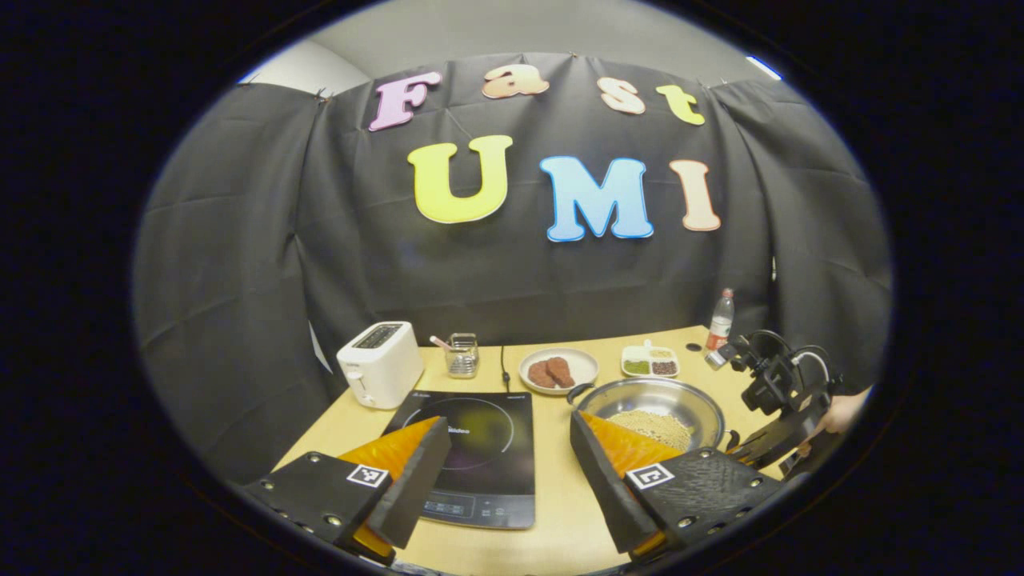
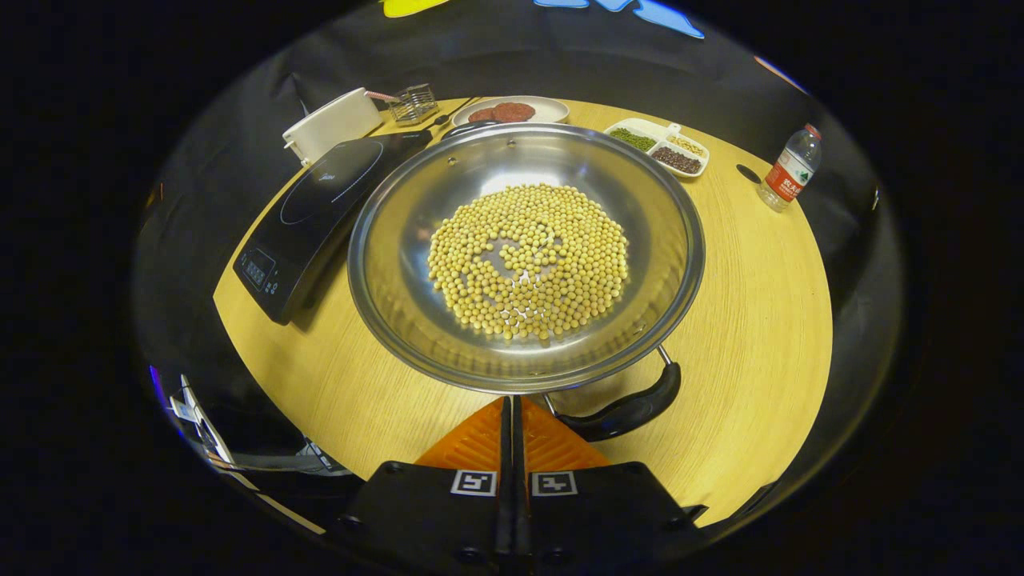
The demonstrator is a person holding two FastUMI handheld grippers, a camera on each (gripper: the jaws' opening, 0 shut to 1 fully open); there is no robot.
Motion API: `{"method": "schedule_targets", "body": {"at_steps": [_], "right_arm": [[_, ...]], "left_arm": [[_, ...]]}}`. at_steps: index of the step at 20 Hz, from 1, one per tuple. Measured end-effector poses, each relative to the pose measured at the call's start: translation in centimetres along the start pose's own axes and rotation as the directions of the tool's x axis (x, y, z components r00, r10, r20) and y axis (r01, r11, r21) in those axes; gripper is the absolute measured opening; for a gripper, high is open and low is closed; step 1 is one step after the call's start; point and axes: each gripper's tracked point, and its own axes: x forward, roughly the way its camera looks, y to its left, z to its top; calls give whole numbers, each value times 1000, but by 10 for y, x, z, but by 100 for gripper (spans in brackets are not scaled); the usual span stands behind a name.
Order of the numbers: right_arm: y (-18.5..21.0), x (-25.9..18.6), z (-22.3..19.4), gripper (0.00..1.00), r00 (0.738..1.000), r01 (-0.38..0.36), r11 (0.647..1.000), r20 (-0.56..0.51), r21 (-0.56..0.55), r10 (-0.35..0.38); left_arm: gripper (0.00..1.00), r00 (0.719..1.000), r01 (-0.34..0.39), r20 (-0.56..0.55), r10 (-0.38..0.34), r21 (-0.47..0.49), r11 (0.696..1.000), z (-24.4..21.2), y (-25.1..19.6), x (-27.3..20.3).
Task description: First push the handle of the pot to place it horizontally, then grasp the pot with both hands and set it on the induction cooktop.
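Right gripper view, nearest first: our right gripper (image 2: 512,416) has its fingers pressed together with no gap and nothing between them, tips just short of the pot (image 2: 526,252) rim. The near handle (image 2: 628,408) lies just right of the tips, hanging low and skewed. We judge we are on step one, the handle push, not yet finished. The pot, holding soybeans (image 2: 528,260), sits on the table (image 2: 752,320) just right of the induction cooktop (image 2: 320,208), not on it.

Left gripper view: our left gripper (image 1: 512,472) is spread wide and empty, hovering above the table between cooktop (image 1: 472,456) and pot (image 1: 656,404).

Next, likely: nudge the handle level with the closed tips, then open for a two-sided grasp.

Far side: toaster (image 2: 332,124), plate (image 2: 512,110), bottle (image 2: 788,172).
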Motion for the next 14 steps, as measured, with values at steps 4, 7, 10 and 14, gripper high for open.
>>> {"method": "schedule_targets", "body": {"at_steps": [4, 7, 10, 14], "right_arm": [[-18, -3, 5, 2, 1000, 5, 1000, 8, 16, -5], [-28, -2, 8, 2, 1000, 6, 999, 17, 32, -6], [-39, -4, 10, 2, 1000, 12, 999, 23, 42, -13], [-54, -5, 11, 2, 999, 18, 999, 31, 51, -20]], "left_arm": [[92, 1000, -2, 9, 2, -3, 1000, 6, -14, 4], [92, 1000, -5, 14, 5, 6, 1000, 9, -23, 6], [92, 1000, -9, 16, 9, 5, 1000, 11, -30, 10], [88, 1000, -15, 10, 15, 10, 1000, 13, -40, 11]]}}
